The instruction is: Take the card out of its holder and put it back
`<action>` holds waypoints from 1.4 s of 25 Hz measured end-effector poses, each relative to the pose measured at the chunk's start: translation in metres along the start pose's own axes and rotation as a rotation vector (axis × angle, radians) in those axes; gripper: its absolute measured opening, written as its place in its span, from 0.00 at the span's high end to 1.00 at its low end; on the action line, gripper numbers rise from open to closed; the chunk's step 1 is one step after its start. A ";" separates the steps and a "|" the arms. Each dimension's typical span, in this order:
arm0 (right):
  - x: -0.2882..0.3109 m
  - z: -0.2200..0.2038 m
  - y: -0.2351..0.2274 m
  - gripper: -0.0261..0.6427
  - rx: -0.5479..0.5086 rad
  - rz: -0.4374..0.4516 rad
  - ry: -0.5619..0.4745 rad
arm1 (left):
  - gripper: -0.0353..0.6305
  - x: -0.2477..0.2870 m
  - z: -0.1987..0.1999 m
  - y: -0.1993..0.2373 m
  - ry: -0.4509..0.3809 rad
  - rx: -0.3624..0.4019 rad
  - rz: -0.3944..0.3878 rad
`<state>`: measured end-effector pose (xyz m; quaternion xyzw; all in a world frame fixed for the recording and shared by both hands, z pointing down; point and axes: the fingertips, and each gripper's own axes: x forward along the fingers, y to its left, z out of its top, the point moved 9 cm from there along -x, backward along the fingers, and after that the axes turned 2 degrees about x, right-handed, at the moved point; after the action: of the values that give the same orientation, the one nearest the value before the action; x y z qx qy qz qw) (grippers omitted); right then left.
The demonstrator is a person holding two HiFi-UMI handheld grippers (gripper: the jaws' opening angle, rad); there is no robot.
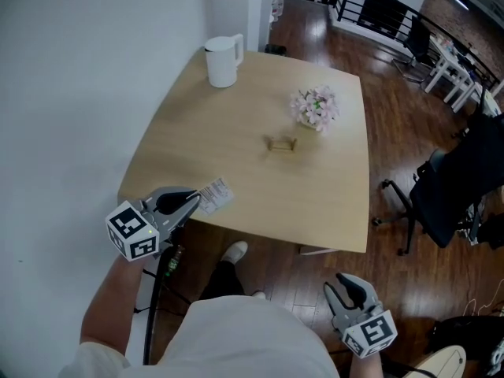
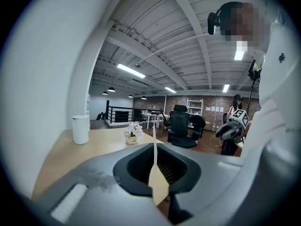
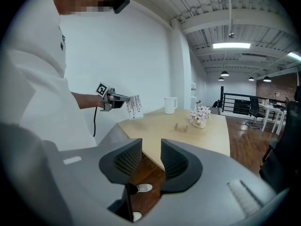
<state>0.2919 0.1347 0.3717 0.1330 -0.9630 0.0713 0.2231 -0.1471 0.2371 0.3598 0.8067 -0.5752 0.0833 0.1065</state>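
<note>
My left gripper [image 1: 191, 203] is shut on a white printed card [image 1: 213, 194], held over the near left corner of the wooden table [image 1: 236, 156]. In the left gripper view the card [image 2: 154, 166] shows edge-on, pinched between the closed jaws. The small wooden card holder [image 1: 281, 143] stands empty in the middle of the table, also seen from the right gripper view as the holder [image 3: 181, 127]. My right gripper [image 1: 349, 294] hangs open over the floor, off the table's near right side, with nothing between its fingers [image 3: 129, 160].
A white jug [image 1: 223, 60] stands at the table's far left corner. A small vase of pink flowers [image 1: 315, 109] sits just behind the holder. A black office chair [image 1: 457, 183] stands to the right on the wooden floor. A white wall runs along the left.
</note>
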 end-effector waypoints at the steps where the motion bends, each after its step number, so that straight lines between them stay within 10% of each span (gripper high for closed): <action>1: -0.001 0.001 0.001 0.77 0.002 -0.003 -0.001 | 0.92 0.001 0.004 0.002 0.000 0.006 -0.009; 19: 0.026 0.030 -0.016 0.77 0.150 -0.270 0.021 | 0.92 0.182 0.067 0.126 0.040 0.190 -0.323; 35: 0.074 0.058 0.009 0.77 0.320 -0.483 0.109 | 0.92 0.334 0.042 0.197 0.100 0.226 -0.570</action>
<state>0.2012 0.1156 0.3526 0.3879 -0.8666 0.1743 0.2610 -0.2242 -0.1406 0.4201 0.9373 -0.3068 0.1529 0.0632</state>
